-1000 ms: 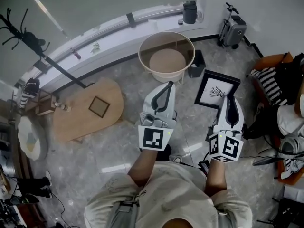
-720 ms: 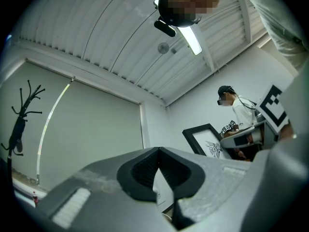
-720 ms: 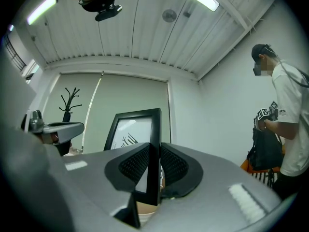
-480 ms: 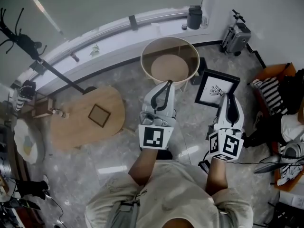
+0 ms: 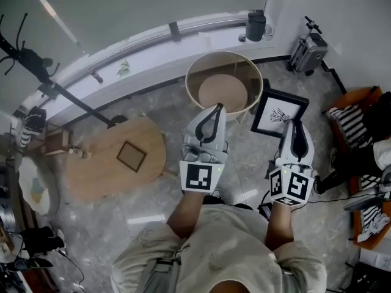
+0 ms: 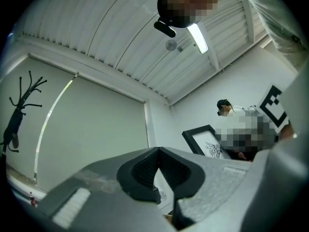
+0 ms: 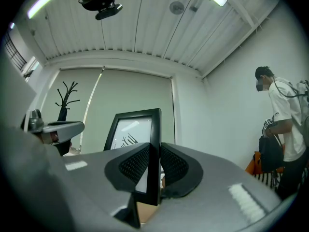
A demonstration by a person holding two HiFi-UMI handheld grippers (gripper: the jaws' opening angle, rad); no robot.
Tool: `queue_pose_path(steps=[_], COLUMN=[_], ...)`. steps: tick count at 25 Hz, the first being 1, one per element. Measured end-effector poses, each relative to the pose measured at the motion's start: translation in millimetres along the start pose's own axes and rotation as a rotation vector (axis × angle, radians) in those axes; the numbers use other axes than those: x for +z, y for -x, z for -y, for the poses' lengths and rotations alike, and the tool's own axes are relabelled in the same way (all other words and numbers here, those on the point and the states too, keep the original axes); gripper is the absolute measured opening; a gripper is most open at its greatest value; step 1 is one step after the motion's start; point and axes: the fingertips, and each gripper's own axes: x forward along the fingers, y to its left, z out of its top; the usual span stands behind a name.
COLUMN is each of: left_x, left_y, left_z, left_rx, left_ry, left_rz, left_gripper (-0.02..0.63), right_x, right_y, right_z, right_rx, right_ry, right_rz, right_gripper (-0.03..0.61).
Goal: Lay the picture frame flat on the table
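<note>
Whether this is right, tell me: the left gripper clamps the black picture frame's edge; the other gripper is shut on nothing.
Wrong side: the right gripper clamps the black picture frame by its edge, as the right gripper view shows; the left gripper is shut on nothing.

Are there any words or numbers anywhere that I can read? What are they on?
No words or numbers can be read in any view.
On the cube of the left gripper and the one on the right gripper: black-and-white square patterns, not letters.
On the picture frame: a drawing, no writing visible.
On the shirt of the person by the wall: dark marks, too small to read.
</note>
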Motion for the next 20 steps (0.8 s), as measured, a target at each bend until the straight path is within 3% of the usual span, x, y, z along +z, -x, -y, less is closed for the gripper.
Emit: queue_pose_path(steps=[11, 20], left_x=[-16.3, -26.9], left_y=[-11.3, -68.4], left_z=[-0.8, 11.5], left_rx=[-0.010, -0.034], left_ry=[0.013, -0.016], left_rz=[-0.010, 0.004], left_gripper=[0.003, 0.003], right_x=[-11.4, -17.6], right_y=[-11.0, -59.9], right_z=[5.1, 42.7], right_rx=[-0.018, -0.015], right_ry=[0.000, -0.017], right_rz=[0.002, 0.027], right_gripper=[0.072, 0.072])
